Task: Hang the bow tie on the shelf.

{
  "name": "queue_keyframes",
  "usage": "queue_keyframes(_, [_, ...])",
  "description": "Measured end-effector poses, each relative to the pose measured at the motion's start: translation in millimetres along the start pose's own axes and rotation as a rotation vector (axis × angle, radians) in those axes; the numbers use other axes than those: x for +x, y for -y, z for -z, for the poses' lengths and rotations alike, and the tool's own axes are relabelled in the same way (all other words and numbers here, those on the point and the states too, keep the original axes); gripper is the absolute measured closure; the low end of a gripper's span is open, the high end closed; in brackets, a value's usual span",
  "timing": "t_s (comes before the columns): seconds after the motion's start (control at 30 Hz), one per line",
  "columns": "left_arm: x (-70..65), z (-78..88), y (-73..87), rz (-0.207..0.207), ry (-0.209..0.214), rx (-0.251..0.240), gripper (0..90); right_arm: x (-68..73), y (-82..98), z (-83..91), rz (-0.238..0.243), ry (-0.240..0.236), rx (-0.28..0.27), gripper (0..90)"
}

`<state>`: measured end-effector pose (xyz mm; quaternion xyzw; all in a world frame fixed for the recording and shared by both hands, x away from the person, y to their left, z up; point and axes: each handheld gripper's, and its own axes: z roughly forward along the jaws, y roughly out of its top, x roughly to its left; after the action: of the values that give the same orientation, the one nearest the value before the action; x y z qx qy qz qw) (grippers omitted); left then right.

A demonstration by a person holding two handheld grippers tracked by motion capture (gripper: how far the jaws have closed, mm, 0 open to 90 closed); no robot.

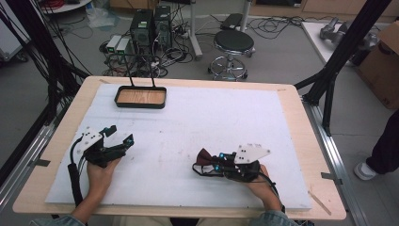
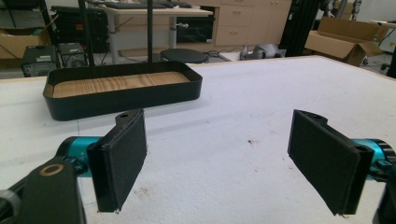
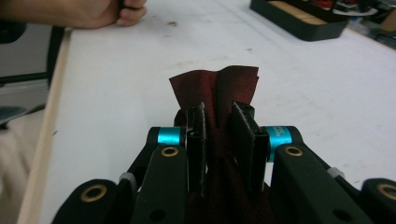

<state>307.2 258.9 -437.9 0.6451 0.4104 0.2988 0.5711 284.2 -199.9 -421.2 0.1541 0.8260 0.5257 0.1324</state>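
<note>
**Inspector:** Report the right gripper [image 1: 205,160].

**Assistant:** In the high view it lies low over the white foam sheet [image 1: 197,122], near the front edge, jaws pointing toward the person's left. In the right gripper view its pads are clamped on a dark red cloth [image 3: 215,91], which bunches between them and fans out past the tips. The cloth's free end sits just above or on the sheet; I cannot tell which.

**Inspector:** And the left gripper [image 1: 118,135]?

**Assistant:** Held at the sheet's left side, well apart from the right one. In the left gripper view its pads [image 2: 122,158] stand wide, with bare foam between them.

**Inspector:** Anything else on the table?

**Assistant:** A black tray [image 1: 140,104] with a wooden floor and two upright rods sits at the far edge, left of centre, well apart from both grippers. The left gripper faces it.
</note>
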Motion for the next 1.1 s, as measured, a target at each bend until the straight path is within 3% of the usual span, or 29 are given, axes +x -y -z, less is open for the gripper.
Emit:
queue_keyframes(0.17, [-0.4,-1.1,-0.2,-0.003,0.0,0.005,21.9,-9.8,-12.9,-3.4,-0.023,0.036,0.003,76.0])
queue_keyframes(0.33, [0.3,-1.5,-0.4,0.001,-0.005,0.006,22.0,-29.4,-32.1,-13.8,-0.054,0.088,-0.009,76.1])
queue_keyframes(0.7, [-1.1,-2.2,-0.5,-0.017,-0.006,0.002,22.3,-49.2,-71.5,-52.1,-0.035,0.077,0.04,76.1])
queue_keyframes(1.1, [-1.5,-2.2,-0.4,-0.018,0.003,0.002,22.3,-71.0,-104.4,-82.7,-0.067,0.106,-0.012,76.0])
